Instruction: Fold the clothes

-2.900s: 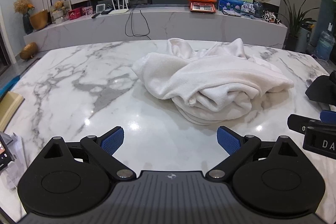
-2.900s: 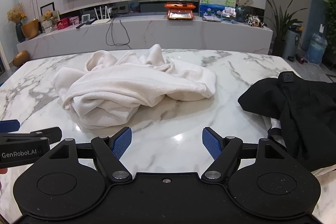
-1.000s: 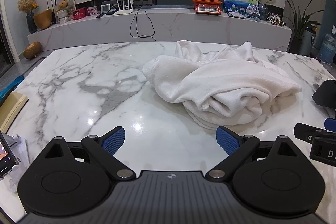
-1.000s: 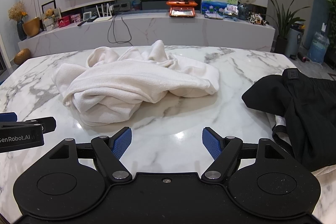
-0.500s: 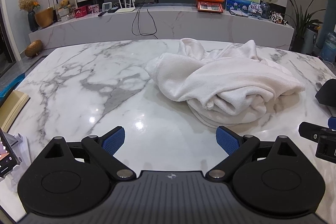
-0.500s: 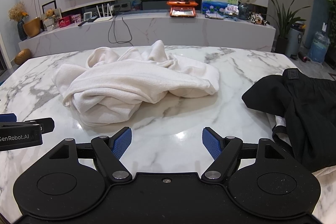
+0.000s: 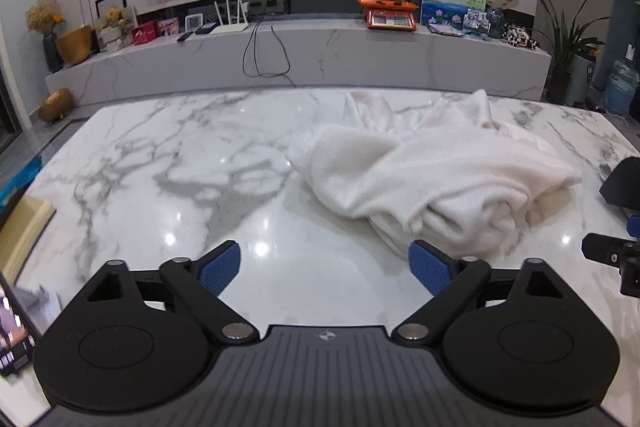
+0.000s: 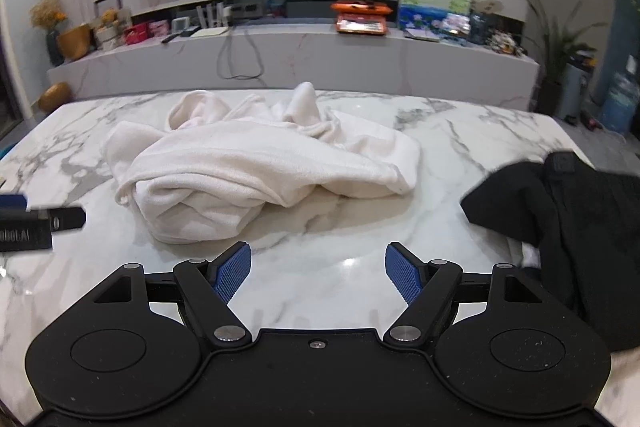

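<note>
On the marble counter (image 7: 160, 187) a white garment (image 8: 260, 171) is lying bunched, and I'm holding left tongs (image 7: 325, 263) and right tongs (image 8: 318, 271) released, risking pinching several tangled layers together.

A white, fleecy garment (image 8: 256, 175) lies crumpled in a loose heap on the marbled counter (image 8: 360, 279), its folds rolled over one another and two ends poking up at the far side. A black garment (image 8: 580, 227) lies bunched at the counter's right edge, well apart from it.
</note>
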### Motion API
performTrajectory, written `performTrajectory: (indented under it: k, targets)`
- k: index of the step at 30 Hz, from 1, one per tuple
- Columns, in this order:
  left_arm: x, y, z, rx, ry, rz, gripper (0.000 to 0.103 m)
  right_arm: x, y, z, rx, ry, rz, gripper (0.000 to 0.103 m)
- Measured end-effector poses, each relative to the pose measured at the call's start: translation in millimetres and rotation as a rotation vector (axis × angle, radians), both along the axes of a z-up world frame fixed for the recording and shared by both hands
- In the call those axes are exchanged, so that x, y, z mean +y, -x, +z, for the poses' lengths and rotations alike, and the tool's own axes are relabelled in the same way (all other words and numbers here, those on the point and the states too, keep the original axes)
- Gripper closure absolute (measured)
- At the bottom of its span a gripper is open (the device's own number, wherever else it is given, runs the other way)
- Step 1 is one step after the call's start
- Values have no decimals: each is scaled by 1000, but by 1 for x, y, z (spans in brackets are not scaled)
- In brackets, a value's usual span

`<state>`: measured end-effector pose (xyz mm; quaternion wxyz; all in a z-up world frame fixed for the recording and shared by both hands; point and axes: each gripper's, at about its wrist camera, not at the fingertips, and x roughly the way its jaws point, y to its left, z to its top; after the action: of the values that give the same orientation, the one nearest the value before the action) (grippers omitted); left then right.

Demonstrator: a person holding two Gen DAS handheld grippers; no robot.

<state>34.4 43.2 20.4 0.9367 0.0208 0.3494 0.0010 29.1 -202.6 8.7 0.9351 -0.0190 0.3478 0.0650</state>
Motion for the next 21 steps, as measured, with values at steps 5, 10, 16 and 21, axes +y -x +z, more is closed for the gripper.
performTrajectory:
  k: [5, 10, 16, 21]
  targets:
    - [7, -35, 1, 1, -23, -41, 25, -4, -29, 8, -7, 6, 39, 30]
    - [11, -74, -5, 4, -48, -96, 25, -1, -73, 7, -10, -9, 96, 30]
    - [18, -100, -28, 37, -12, -131, 25, -1, -117, -11, 24, -6, 128, 30]
    - [13, -110, -35, 79, 53, -195, 55, -4, -128, -28, 87, -73, 150, 43]
